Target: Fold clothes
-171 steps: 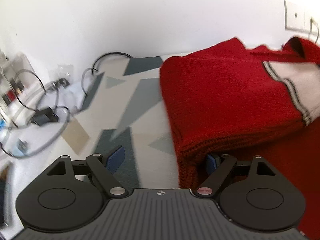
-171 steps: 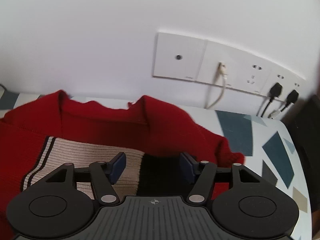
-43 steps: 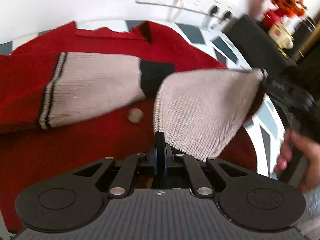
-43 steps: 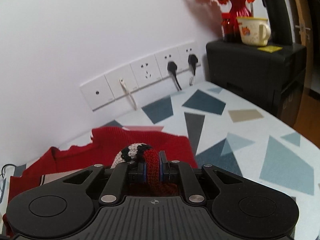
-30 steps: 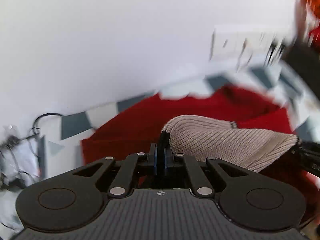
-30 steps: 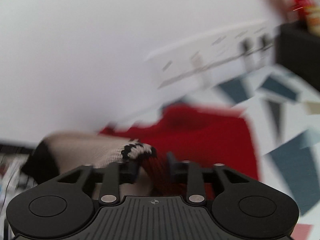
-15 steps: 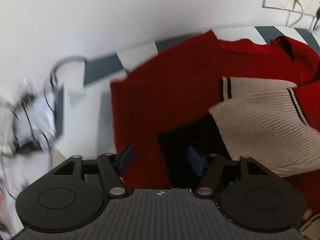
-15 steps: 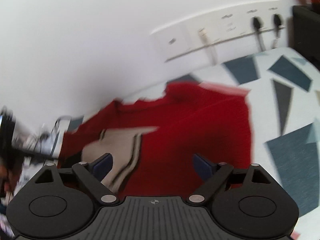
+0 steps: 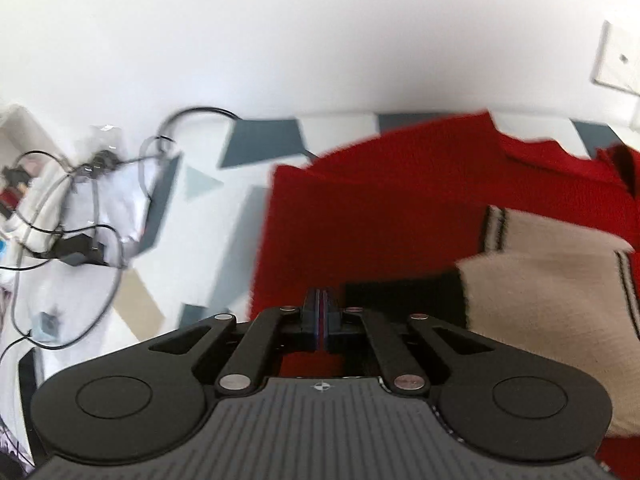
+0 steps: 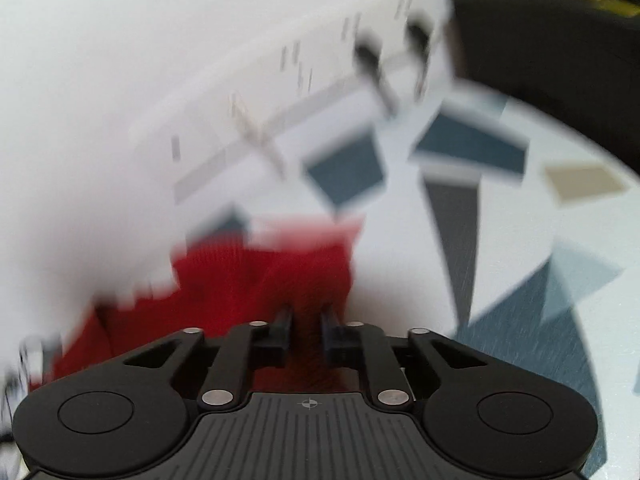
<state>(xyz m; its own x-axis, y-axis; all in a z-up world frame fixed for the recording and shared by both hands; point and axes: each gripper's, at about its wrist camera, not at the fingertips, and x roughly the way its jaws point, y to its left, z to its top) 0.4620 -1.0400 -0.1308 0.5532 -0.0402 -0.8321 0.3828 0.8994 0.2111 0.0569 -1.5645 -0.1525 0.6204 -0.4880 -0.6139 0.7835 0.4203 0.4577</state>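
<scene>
A red knit sweater (image 9: 380,208) lies flat on the patterned table, both cream sleeves (image 9: 552,280) with black cuffs folded across its body. My left gripper (image 9: 320,312) is shut and empty, above the sweater's left part near the black cuff (image 9: 404,296). In the blurred right wrist view the sweater's red right part (image 10: 264,276) lies under my right gripper (image 10: 306,320). Its jaws stand a narrow gap apart with only red knit behind them; nothing is held.
Black cables and a white bag (image 9: 92,200) lie on the table to the left. Wall sockets with plugs (image 10: 372,56) line the back wall. A black appliance (image 10: 552,32) stands at the far right. The table (image 10: 520,216) has grey and blue shapes.
Both grippers were open half a second ago. The left has closed fully without holding anything. The right has narrowed to a small gap and swung right, toward the sweater's right edge.
</scene>
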